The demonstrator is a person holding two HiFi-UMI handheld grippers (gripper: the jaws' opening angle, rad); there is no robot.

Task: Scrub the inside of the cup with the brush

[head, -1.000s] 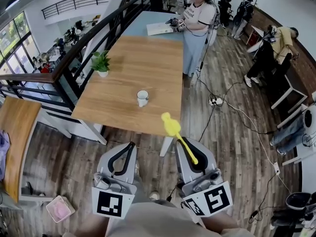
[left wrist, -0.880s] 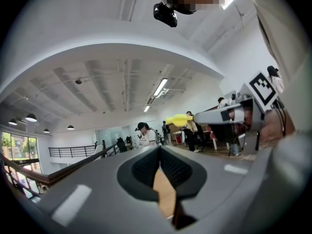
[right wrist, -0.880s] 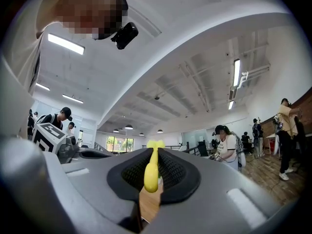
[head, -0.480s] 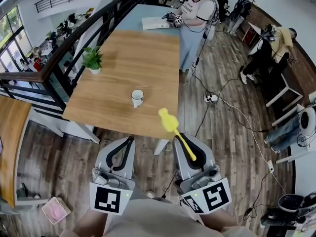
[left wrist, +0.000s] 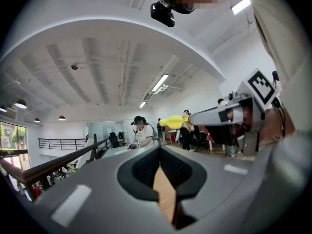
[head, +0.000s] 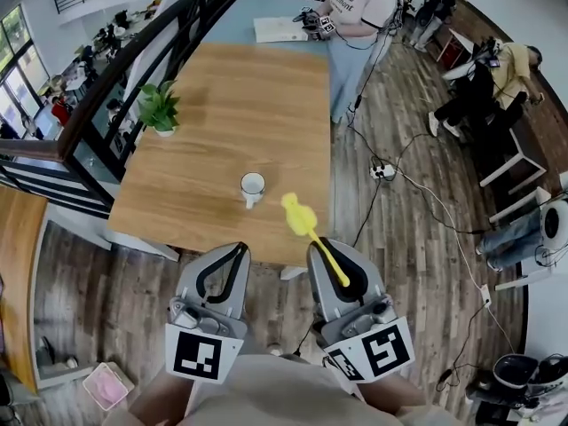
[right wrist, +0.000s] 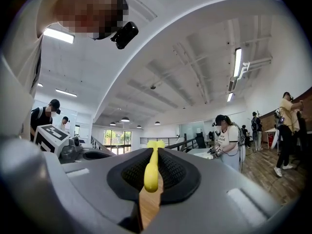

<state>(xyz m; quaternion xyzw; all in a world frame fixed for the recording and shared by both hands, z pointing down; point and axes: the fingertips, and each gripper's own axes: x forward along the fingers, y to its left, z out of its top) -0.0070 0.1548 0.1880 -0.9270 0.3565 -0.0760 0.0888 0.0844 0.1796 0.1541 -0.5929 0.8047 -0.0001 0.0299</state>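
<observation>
1. We find the left gripper closed with nothing between its jaws.
2. The right gripper clamps the handle of the yellow brush, head pointing far-left.
3. The white cup stands upright on the wooden table, near its near edge and left of the brush head.

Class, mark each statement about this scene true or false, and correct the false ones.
1. The right gripper grips the yellow brush. True.
2. The brush is inside the cup. False: it is in the air, outside the cup.
3. The left gripper holds the cup. False: it is shut on nothing; the cup stands on the table.
4. A potted plant stands on the table. True.
</observation>
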